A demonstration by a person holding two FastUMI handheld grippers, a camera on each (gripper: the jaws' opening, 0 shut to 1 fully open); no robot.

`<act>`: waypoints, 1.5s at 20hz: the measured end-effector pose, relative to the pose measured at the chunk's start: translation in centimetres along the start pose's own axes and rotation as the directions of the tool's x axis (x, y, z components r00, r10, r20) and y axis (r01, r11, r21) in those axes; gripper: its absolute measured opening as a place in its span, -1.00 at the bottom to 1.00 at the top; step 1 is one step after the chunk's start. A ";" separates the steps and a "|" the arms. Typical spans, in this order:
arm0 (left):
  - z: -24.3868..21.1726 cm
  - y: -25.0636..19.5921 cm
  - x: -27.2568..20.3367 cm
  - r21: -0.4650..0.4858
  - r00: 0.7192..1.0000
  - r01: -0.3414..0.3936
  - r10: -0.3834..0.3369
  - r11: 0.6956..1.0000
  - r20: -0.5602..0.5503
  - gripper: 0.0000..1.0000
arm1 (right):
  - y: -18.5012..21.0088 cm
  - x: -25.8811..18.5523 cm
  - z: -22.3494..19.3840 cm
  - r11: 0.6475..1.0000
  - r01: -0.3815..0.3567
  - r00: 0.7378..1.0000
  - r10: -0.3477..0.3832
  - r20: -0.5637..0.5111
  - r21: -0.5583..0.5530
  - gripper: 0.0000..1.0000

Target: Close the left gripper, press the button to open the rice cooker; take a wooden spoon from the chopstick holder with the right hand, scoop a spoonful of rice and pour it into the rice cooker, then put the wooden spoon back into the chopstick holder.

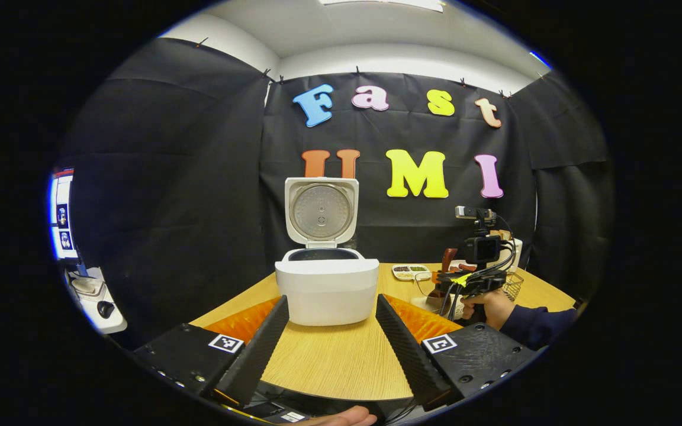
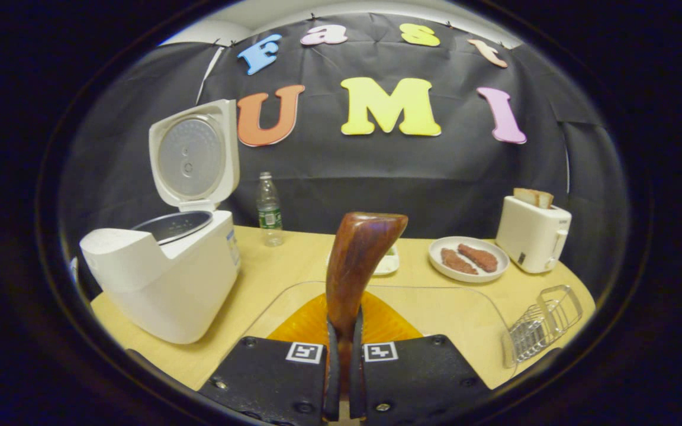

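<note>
wooden spoon (image 2: 356, 266) | clamped between right gripper (image 2: 344, 361) jaws (handle upright)

wooden table (image 2: 293, 260) bears rice cooker (image 2: 169, 284), toaster (image 2: 531, 234), plate (image 2: 468, 258).

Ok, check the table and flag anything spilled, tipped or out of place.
Nothing stands out. The rice cooker stands upright with its lid raised, the water bottle and toaster are upright, and the plate sits flat. The right hand-held gripper holds the wooden spoon upright. No spill visible.
</note>
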State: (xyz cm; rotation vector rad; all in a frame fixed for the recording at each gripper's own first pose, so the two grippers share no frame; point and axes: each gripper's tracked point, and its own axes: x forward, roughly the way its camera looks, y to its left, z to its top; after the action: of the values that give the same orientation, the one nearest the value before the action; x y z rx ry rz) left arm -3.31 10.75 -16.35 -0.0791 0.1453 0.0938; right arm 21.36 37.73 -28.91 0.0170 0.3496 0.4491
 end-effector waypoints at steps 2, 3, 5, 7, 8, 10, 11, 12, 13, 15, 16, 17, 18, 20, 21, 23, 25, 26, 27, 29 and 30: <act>-0.1 -0.1 -0.1 0.007 1.000 -0.001 0.001 1.000 -0.003 0.89 | 1.2 -0.4 -0.2 0.998 -0.048 0.999 0.049 -0.013 0.031 -0.76; -0.2 0.0 -0.3 0.007 1.000 -0.003 0.003 1.000 -0.002 0.89 | 1.6 -0.5 -0.3 0.996 -0.075 0.997 0.076 -0.019 0.054 -0.76; 0.1 -0.1 -0.5 -0.007 1.000 0.000 0.000 1.000 -0.003 0.89 | 1.7 -0.7 -0.5 0.986 -0.108 0.993 0.113 -0.031 0.130 -0.76; 0.1 0.0 -0.3 -0.017 1.000 -0.004 0.004 1.000 -0.008 0.89 | 0.7 -0.5 -0.7 0.963 -0.113 0.990 0.131 -0.060 0.243 -0.77; 0.0 0.1 -0.4 -0.017 1.000 -0.010 0.010 1.000 -0.011 0.89 | 0.1 -0.3 -0.9 0.945 -0.109 0.987 0.140 -0.081 0.309 -0.77; 0.2 0.1 -0.5 -0.015 1.000 -0.014 0.014 1.000 -0.012 0.89 | -1.0 -0.2 -1.1 0.888 -0.096 0.980 0.162 -0.112 0.449 -0.77; 0.3 -0.1 -0.5 -0.012 1.000 -0.012 0.012 1.000 -0.013 0.89 | -1.5 -0.2 -0.5 0.884 -0.104 0.980 0.170 -0.106 0.457 -0.77; 0.3 -0.2 -0.5 -0.008 1.000 -0.011 0.010 1.000 -0.014 0.89 | -1.9 -0.4 0.5 0.859 -0.106 0.981 0.172 -0.087 0.501 -0.77; 0.4 -0.2 -0.8 -0.002 1.000 -0.009 0.009 1.000 -0.015 0.89 | -1.8 -0.8 0.6 0.837 -0.106 0.980 0.179 -0.085 0.537 -0.77; 0.5 -0.4 -0.8 0.005 1.000 -0.008 0.008 1.000 -0.016 0.89 | -2.6 -1.2 1.1 0.801 -0.107 0.978 0.190 -0.081 0.589 -0.77; 0.6 -0.5 -0.9 0.006 1.000 -0.005 0.005 1.000 -0.014 0.89 | -3.2 -1.5 1.6 0.787 -0.110 0.980 0.187 -0.066 0.608 -0.77; 0.7 -0.6 -0.9 0.007 1.000 -0.003 0.003 1.000 -0.013 0.89 | -4.1 -1.8 2.1 0.775 -0.105 0.984 0.171 -0.047 0.624 -0.77; 0.7 -0.6 -1.0 0.009 1.000 -0.003 0.003 1.000 -0.014 0.89 | -5.1 -2.1 2.6 0.762 -0.102 0.988 0.155 -0.027 0.639 -0.77; 0.9 -0.5 -1.1 0.015 1.000 -0.007 0.007 1.000 -0.014 0.89 | -6.8 -2.7 3.2 0.716 -0.111 0.991 0.135 0.020 0.690 -0.77; 1.1 -0.6 -1.1 0.016 1.000 -0.008 0.008 1.000 -0.012 0.89 | -7.4 -3.0 3.4 0.682 -0.124 0.990 0.136 0.042 0.721 -0.77; 1.2 -0.8 -1.2 0.012 1.000 -0.006 0.006 1.000 -0.010 0.89 | -8.7 -3.7 3.9 0.609 -0.150 0.987 0.136 0.084 0.779 -0.77; 1.2 -1.0 -1.2 0.014 1.000 -0.004 0.004 1.000 -0.014 0.89 | -10.1 -4.1 4.0 0.560 -0.156 0.987 0.120 0.107 0.814 -0.77; 1.1 -1.1 -1.1 0.018 1.000 -0.004 0.004 1.000 -0.016 0.89 | -10.5 -4.1 3.8 0.551 -0.151 0.988 0.117 0.102 0.821 -0.77; 1.1 -1.2 -1.1 0.022 1.000 -0.005 0.005 1.000 -0.017 0.89 | -10.6 -4.2 3.4 0.546 -0.141 0.989 0.123 0.088 0.826 -0.77; 1.1 -1.6 -1.3 0.026 1.000 -0.002 0.002 1.000 -0.020 0.89 | -11.0 -4.6 3.5 0.520 -0.148 0.987 0.133 0.092 0.841 -0.77; 1.0 -1.8 -1.3 0.026 1.000 -0.001 0.001 1.000 -0.022 0.89 | -11.4 -4.8 3.9 0.496 -0.160 0.985 0.133 0.107 0.853 -0.77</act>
State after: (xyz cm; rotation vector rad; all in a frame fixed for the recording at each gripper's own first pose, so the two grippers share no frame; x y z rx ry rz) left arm -4.30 8.97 -15.07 -0.0540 0.1687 0.0921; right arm 23.44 25.64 -24.70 1.0678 0.5238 0.4011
